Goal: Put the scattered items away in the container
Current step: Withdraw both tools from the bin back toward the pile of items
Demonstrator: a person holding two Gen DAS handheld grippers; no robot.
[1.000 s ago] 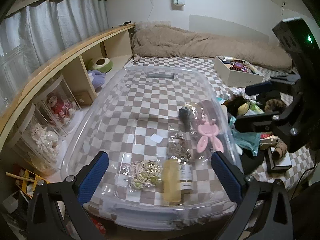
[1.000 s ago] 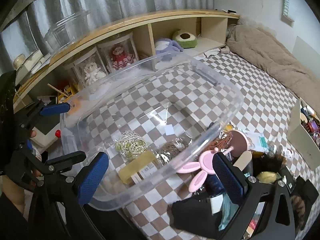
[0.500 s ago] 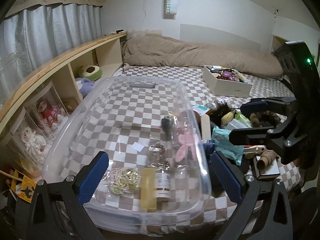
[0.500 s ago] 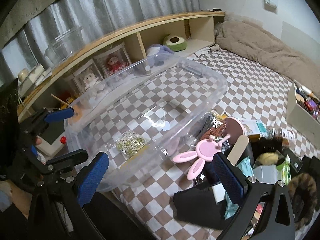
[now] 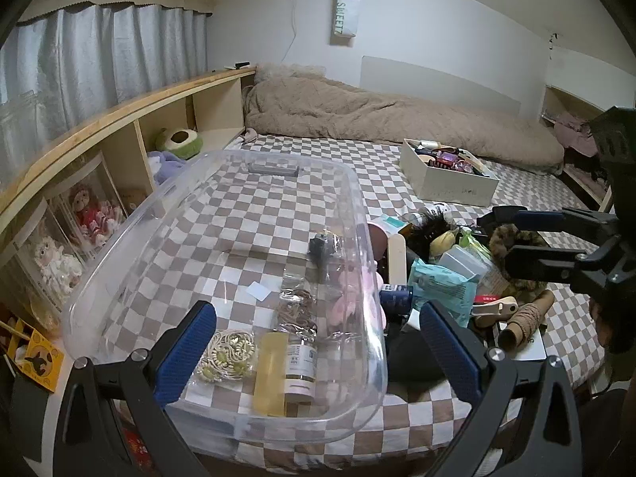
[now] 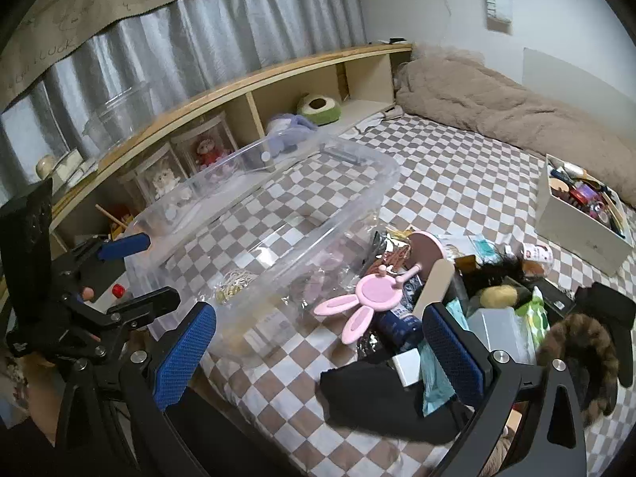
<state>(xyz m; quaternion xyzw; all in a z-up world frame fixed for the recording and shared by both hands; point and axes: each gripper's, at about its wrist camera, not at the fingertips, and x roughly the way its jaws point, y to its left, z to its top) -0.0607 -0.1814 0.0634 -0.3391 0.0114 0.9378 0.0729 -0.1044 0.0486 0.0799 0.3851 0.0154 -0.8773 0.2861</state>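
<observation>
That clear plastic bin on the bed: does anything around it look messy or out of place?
Yes. Beside the clear bin, a jumble lies heaped on the checkered bedspread: a pink bunny-eared mirror, black cloth and a teal packet.

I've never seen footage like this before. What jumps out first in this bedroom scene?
The big clear plastic bin on the checkered bed dominates, with a yellow bottle and a beaded bundle lying inside near its front edge. Right beside it sits a jumbled pile of loose things, where a pink bunny-eared mirror stands out. Blue-padded open grippers frame each view: the left gripper and the right gripper, both empty.
</observation>
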